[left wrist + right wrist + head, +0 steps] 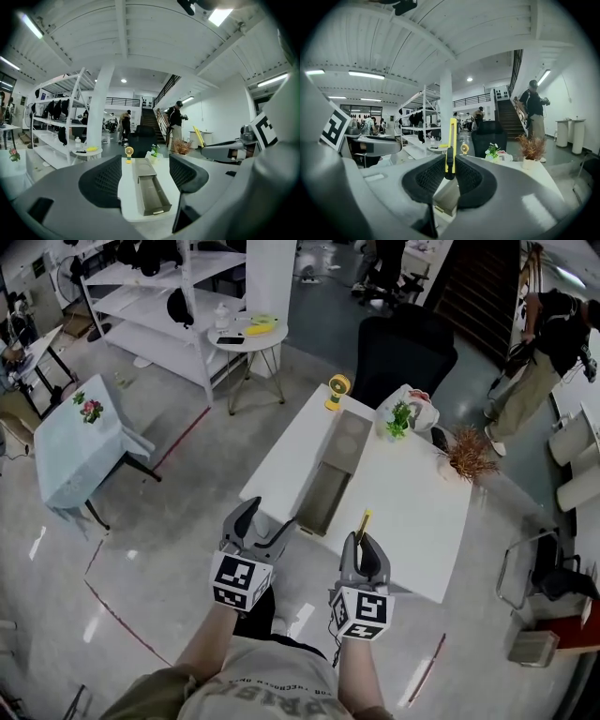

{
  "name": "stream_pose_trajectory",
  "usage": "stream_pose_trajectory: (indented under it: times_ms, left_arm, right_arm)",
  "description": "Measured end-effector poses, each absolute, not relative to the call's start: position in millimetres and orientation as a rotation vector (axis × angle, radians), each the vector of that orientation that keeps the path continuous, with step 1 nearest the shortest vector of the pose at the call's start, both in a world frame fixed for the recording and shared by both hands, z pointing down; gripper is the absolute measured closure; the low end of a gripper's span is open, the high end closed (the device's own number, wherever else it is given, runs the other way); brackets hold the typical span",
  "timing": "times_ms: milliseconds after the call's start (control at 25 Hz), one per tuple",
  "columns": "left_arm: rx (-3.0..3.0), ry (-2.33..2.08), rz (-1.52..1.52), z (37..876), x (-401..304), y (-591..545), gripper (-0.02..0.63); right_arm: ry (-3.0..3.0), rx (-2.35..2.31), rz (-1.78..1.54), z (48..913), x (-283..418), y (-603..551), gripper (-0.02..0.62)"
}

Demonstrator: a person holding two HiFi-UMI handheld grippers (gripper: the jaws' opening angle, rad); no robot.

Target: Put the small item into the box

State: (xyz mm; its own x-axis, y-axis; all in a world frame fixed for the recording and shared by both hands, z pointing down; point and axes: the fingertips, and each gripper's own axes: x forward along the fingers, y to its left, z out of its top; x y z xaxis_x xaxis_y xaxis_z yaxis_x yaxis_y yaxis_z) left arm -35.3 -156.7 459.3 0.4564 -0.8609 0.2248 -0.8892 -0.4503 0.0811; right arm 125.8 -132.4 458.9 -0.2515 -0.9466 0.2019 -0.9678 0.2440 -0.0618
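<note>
The right gripper [450, 176] has its jaws pressed onto a yellow utility knife [452, 140]. The knife stands upright between the pads and sticks out past their tips (its black slider sits right at the pinch). The left gripper [145, 176] has its jaws spread wide, with nothing between them. Ahead of the left jaws, seen through their gap, the long grey box [151, 191] lies open on the white table [412, 512]. It sits ahead and slightly left of the right jaws, apart from the knife.
</note>
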Motion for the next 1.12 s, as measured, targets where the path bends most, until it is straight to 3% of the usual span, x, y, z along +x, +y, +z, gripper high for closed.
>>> stream_pose_trajectory:
  times_ms: [560, 1120]
  left_arm:
    - [2.611, -1.345, 0.262, 469, -37, -297, 0.302]
    - [2.615, -1.203, 0.317, 503, -35, -361, 0.302]
  right_arm:
    - [-2.247, 1.981, 0.338, 465, 118, -258, 0.534]
    - [-2.038, 1.983, 0.677, 547, 110, -300, 0.534]
